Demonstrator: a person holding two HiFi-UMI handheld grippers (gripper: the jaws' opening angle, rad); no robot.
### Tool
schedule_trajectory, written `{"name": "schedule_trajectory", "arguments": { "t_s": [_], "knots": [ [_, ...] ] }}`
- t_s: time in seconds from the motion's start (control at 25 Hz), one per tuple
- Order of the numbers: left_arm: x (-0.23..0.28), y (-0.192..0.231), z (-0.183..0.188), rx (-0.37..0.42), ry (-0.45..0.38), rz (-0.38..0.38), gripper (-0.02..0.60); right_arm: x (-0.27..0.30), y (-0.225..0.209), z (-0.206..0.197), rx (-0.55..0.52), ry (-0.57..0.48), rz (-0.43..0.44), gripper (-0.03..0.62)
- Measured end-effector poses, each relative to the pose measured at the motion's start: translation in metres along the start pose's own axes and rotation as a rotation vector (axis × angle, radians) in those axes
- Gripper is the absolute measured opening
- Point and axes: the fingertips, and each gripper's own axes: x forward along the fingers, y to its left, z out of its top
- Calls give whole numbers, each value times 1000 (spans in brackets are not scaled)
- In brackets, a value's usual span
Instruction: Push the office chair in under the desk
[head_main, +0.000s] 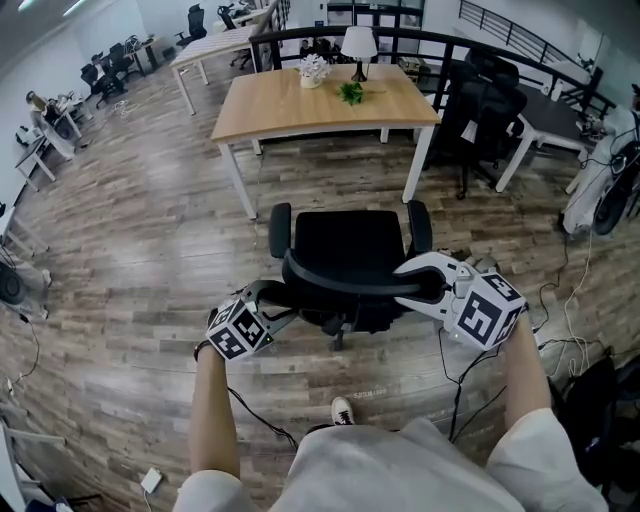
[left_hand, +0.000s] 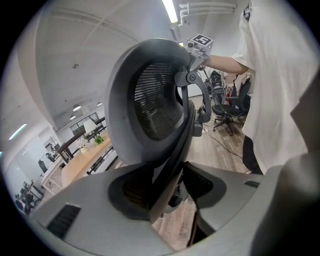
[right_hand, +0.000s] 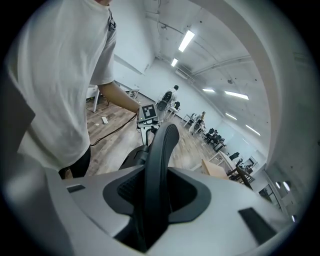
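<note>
At six o'clock of the desk (head_main: 270, 110), well apart from it across the wood floor (head_main: 150, 250), stands the office chair (head_main: 348, 250), its seat turned toward the desk and its backrest (head_main: 340, 280) toward the person.

It is likely a fairly heavy chair that rolls readily on this hard floor, and it may swivel if pushed off-centre. The backrest's rim looks stiff and its mesh soft, so the two ends of the rim are the sound places to hold.

That is where both hands are. The left gripper (head_main: 268, 300) sits at the chair's eight o'clock, its jaws clenched on the rim's left end. The right gripper (head_main: 415, 283), at four o'clock, has its jaws clamped on the right end. Both forearms reach forward, with the grippers tilted downward.
</note>
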Motion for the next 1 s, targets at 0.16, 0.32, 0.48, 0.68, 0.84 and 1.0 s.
{"name": "schedule_trajectory", "arguments": {
  "t_s": [0.16,0.32,0.48,0.68,0.84,1.0],
  "knots": [
    [2,1,2,7,-17,0,232,0,-4,-4,-2,-16,5,144],
    [4,8,2,18,-76,34,230,4,-10,-10,5,-20,33,146],
    [12,21,0,23,-58,31,232,10,-21,-18,11,-15,26,146],
    [22,42,4,25,-22,-27,217,13,-46,-28,20,-23,-4,167],
    [30,57,5,48,-22,-6,215,19,-63,-37,25,-25,12,167],
    [41,69,7,52,8,-37,202,21,-81,-48,36,-51,7,187]
  ]
}}
